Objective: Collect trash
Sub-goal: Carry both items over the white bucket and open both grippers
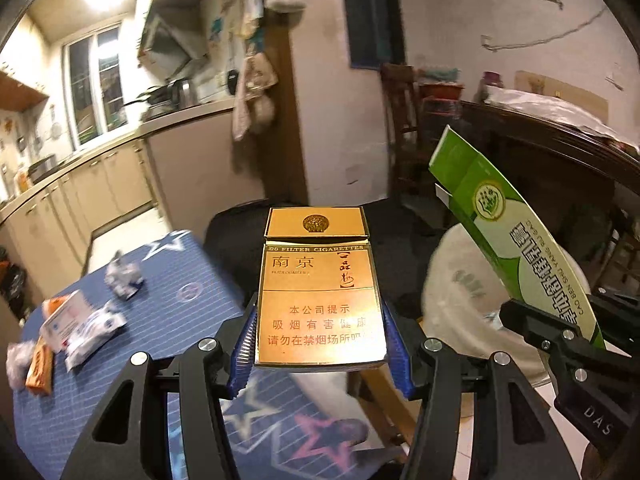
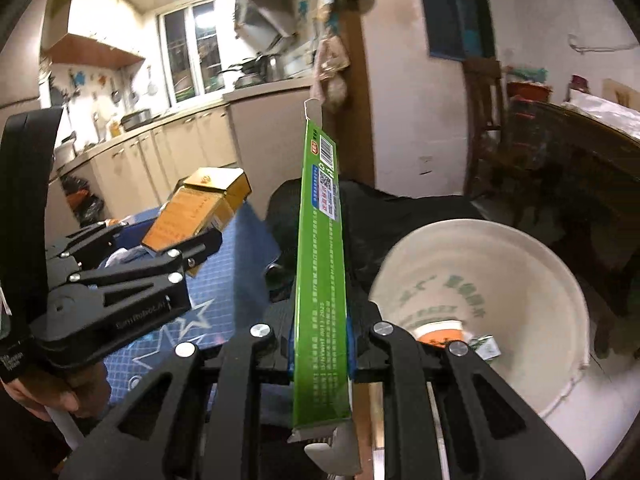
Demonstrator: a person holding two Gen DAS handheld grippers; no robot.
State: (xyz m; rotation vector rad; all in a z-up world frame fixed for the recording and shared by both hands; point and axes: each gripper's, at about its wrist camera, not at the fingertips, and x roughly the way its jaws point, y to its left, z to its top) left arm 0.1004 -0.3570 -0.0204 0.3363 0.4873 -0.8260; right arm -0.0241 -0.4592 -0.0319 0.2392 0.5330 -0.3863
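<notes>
Both cameras ride just behind their own finger pairs, tilted somewhat downward and facing the same kitchen end of the room. The left one looks close over the left gripper (image 1: 320,344), a flat gold cardboard cigarette pack (image 1: 320,292) filling the centre, with the right gripper (image 1: 560,340) at four o'clock. The right one sees the left gripper (image 2: 188,248) at nine o'clock. Shared: the blue star-printed tablecloth (image 1: 192,280) (image 2: 224,280), the long green cardboard box (image 1: 516,240) (image 2: 320,260), the round white plastic bucket (image 1: 452,280) (image 2: 540,272).
</notes>
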